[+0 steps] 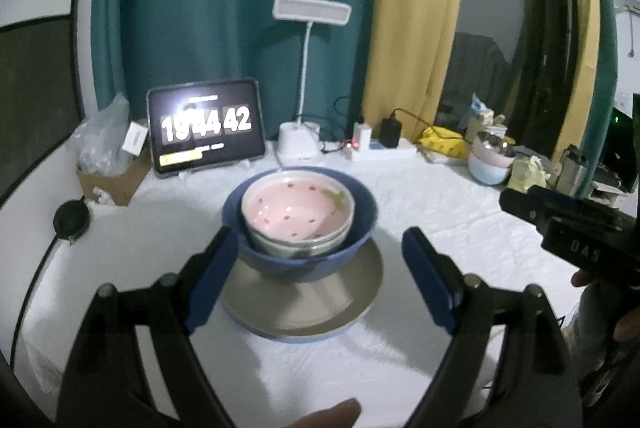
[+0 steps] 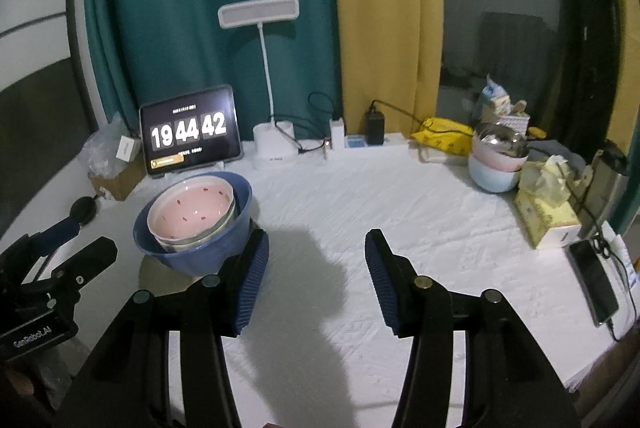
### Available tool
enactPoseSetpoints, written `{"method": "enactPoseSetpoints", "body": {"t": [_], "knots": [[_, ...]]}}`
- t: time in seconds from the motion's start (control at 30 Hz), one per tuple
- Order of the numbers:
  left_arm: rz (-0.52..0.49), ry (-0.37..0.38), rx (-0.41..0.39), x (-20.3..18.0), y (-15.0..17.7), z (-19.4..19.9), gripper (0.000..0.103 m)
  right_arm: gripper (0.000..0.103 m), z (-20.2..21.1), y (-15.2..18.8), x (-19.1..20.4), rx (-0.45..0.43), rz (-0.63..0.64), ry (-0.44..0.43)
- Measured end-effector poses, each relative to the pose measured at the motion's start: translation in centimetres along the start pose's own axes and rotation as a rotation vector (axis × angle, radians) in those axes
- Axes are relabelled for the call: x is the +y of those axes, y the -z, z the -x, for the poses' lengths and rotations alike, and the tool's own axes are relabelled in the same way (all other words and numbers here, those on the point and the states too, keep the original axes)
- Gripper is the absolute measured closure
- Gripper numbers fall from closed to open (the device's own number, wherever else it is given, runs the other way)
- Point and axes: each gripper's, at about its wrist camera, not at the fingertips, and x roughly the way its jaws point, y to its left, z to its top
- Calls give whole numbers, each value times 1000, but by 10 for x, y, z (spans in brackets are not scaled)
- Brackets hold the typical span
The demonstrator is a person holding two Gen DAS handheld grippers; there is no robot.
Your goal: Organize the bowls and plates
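Note:
A pink bowl with red specks (image 1: pixel 298 206) sits nested in a white bowl, inside a blue bowl (image 1: pixel 356 206), all stacked on a grey plate (image 1: pixel 304 304) with a blue plate edge under it. My left gripper (image 1: pixel 320 248) is open, its blue pads either side of the stack, empty. In the right wrist view the same stack (image 2: pixel 192 220) stands at the left. My right gripper (image 2: pixel 316 248) is open and empty over the white cloth, to the right of the stack.
A tablet clock (image 1: pixel 206 128), a white desk lamp (image 1: pixel 298 140) and chargers stand at the back. Pastel bowls (image 2: pixel 496 164), a tissue box (image 2: pixel 548 220) and a phone (image 2: pixel 594 280) lie at the right. A cardboard box (image 1: pixel 112 180) sits at the left.

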Motion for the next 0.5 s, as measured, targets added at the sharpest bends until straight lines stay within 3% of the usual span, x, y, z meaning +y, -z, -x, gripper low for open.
{"method": "enactPoseSetpoints", "body": {"t": [0.5], "knots": [[-24,22,-115,-20,-18,54,16,50,70,-8,-7,-135,18,17]]}}
